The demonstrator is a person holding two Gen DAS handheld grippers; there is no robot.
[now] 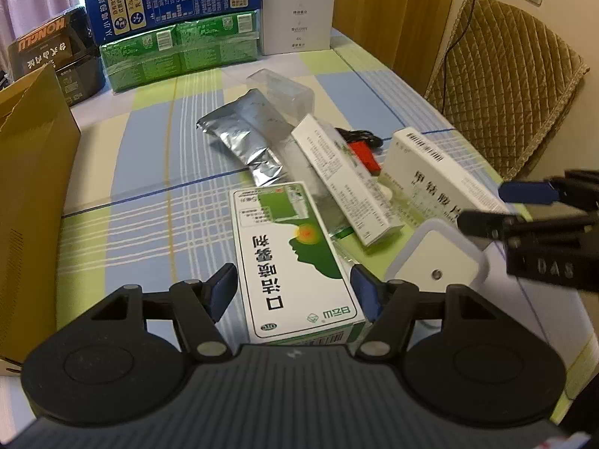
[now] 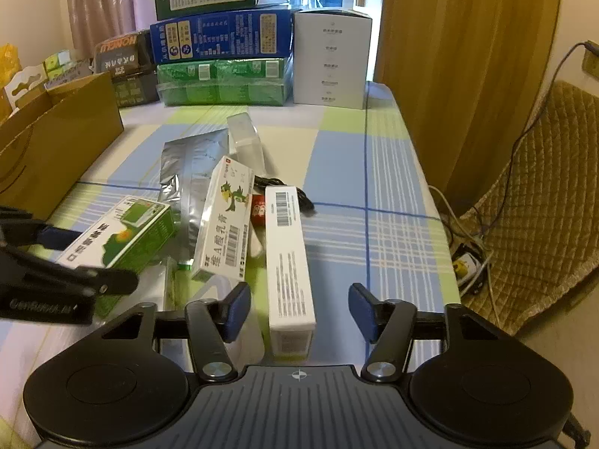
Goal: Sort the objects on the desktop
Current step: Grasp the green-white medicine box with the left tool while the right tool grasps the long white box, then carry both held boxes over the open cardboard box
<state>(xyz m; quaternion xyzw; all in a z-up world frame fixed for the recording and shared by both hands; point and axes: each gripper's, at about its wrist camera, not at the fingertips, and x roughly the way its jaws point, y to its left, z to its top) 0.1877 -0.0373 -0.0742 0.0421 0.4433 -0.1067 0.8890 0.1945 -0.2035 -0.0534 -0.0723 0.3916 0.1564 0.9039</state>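
Our left hand-held gripper [image 1: 294,292] is spread open around the green box [image 1: 295,258] at lower centre of its view, the fingers not yet touching it. Our right hand-held gripper [image 2: 299,308] is also open, the white box [image 2: 288,258] lying between its fingers at lower centre. Both boxes sit in the clutter on the counter [image 2: 374,172]. We judge that closing off-centre could twist a box or nudge the cream box [image 2: 224,217] beside it.
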